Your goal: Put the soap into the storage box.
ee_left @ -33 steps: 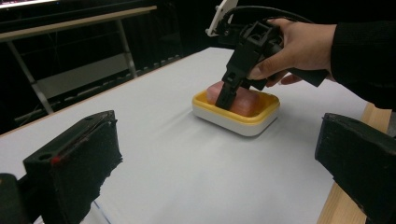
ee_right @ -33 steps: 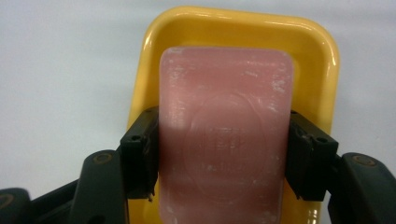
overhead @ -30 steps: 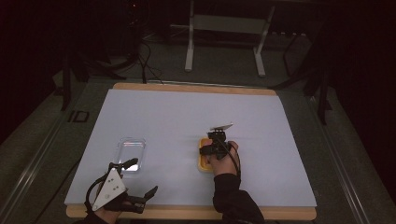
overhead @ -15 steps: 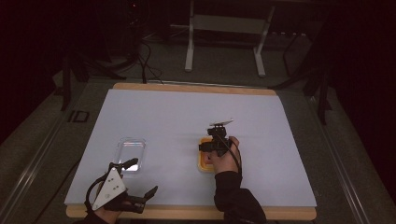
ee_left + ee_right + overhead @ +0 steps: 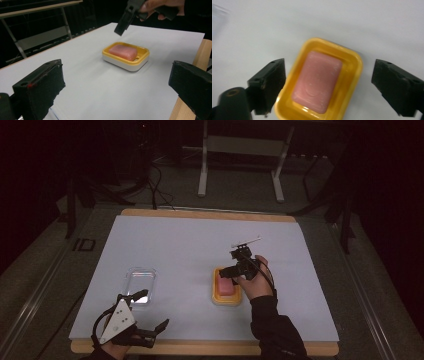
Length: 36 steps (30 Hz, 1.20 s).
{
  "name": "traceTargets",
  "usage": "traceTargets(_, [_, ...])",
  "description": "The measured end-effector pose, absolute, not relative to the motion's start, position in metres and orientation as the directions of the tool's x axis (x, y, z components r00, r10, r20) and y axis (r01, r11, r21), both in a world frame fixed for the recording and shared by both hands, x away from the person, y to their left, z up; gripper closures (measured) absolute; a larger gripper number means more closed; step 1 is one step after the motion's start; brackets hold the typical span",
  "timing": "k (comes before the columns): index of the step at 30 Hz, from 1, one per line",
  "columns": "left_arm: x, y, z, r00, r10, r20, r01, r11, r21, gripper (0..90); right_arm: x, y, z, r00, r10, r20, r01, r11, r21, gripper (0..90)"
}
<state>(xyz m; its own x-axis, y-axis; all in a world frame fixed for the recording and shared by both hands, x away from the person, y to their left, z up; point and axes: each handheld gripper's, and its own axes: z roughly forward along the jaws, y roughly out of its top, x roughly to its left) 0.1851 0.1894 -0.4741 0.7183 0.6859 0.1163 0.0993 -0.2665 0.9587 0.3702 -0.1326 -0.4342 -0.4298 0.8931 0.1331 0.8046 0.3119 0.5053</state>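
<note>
A pink soap bar (image 5: 318,80) lies flat in a yellow soap dish (image 5: 352,72) on the white table cover. My right gripper (image 5: 329,75) hangs just above it, pointing down. Its jaws have just been opening and stand wide apart, with nothing between the pads. In the high view the right gripper (image 5: 227,272) is over the dish's (image 5: 226,301) far end. My left gripper (image 5: 152,310) rests near the front left edge, open and holding nothing. It points across the table at the dish (image 5: 125,63) and the soap (image 5: 123,52).
A clear plastic lid (image 5: 140,279) lies on the cover just beyond the left gripper. The wooden table edge (image 5: 200,347) runs along the front. A metal stand (image 5: 240,165) is on the floor behind the table.
The right gripper has lifted off the dish and its jaws have spread. The soap stays in the dish. The left gripper has kept still.
</note>
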Motion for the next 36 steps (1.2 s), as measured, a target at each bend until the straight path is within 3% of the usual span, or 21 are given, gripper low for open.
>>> traceTargets(11, [0.186, 0.186, -0.478, 0.743, 0.66, 0.112, 0.109, -0.283, 0.953, 0.3, 0.376, -0.156, -0.423, -0.499, 0.864, 0.062, 0.734, 0.384, 0.56, 11.2])
traceTargets(19, [0.183, 0.19, -0.476, 0.743, 0.662, 0.094, 0.101, -0.249, 0.963, 0.4, 0.364, -0.196, -0.425, -0.541, 0.836, 0.088, 0.682, 0.374, 0.629, 11.5])
traceTargets(36, [0.183, 0.19, -0.476, 0.736, 0.67, 0.098, 0.11, -0.26, 0.959, 0.4, 0.325, -0.263, -0.447, -0.55, 0.829, 0.103, 0.649, 0.347, 0.677, 12.9])
